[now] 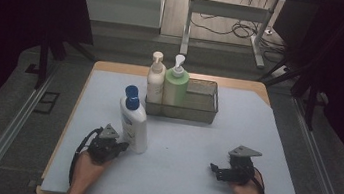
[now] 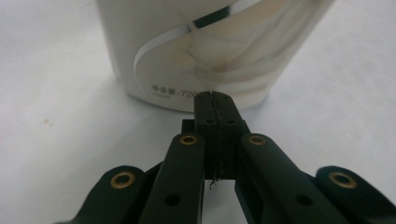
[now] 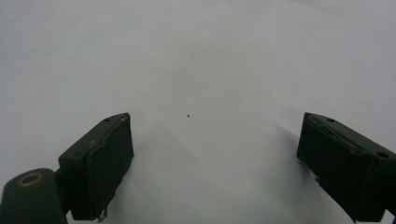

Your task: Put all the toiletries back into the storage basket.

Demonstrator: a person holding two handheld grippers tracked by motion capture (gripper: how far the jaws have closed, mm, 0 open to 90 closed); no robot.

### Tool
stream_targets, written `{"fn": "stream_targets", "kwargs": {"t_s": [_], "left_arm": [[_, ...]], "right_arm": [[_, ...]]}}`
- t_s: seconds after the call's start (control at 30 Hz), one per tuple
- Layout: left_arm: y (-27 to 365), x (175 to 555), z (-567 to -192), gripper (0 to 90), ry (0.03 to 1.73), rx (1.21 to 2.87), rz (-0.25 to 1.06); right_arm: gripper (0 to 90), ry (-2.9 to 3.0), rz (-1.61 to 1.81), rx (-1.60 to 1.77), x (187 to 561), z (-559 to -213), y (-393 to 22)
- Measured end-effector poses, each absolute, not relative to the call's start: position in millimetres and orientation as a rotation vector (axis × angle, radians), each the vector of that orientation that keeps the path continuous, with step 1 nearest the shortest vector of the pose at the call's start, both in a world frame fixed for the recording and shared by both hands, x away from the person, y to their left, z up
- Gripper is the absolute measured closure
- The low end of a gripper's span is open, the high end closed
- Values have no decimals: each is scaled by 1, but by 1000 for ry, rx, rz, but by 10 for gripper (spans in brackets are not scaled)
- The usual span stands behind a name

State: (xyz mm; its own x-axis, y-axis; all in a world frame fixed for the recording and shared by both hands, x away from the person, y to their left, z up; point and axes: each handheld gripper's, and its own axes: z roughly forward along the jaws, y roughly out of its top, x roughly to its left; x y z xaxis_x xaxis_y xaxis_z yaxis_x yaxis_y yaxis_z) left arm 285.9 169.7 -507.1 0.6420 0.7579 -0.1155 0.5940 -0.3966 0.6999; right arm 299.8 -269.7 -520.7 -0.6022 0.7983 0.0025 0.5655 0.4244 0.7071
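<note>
My left gripper [image 2: 215,97], jaws pressed together on nothing, noses the base of the upright white bottle [image 2: 205,46] dead ahead, lower left of the high view; my right gripper [image 3: 215,163] gapes wide, empty, well apart.

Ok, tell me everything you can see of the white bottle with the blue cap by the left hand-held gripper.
The white bottle is tall, of glossy plastic by the look of it, with a blue screw cap and a blue-and-white printed label. It stands upright on the pale mat, in front of the wire basket and outside it. The left hand-held gripper is at its base with jaws shut; in the left gripper view the tips sit right at the bottle's lower wall, but contact cannot be told.
</note>
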Motion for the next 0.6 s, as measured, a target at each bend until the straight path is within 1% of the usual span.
{"fn": "stream_targets", "kwargs": {"t_s": [0.23,0.3,0.47,0.6], "left_arm": [[165,287,-509,890,1028,2139,265],[165,287,-510,870,1034,2139,272],[168,285,-507,794,1057,2129,296],[171,280,-506,695,1067,2122,324]], "right_arm": [[102,2352,977,1172,300,-521,-270],[102,2352,976,1173,300,-521,-270],[102,2358,970,1177,301,-520,-269],[102,2373,943,1182,302,-518,-268]]}}
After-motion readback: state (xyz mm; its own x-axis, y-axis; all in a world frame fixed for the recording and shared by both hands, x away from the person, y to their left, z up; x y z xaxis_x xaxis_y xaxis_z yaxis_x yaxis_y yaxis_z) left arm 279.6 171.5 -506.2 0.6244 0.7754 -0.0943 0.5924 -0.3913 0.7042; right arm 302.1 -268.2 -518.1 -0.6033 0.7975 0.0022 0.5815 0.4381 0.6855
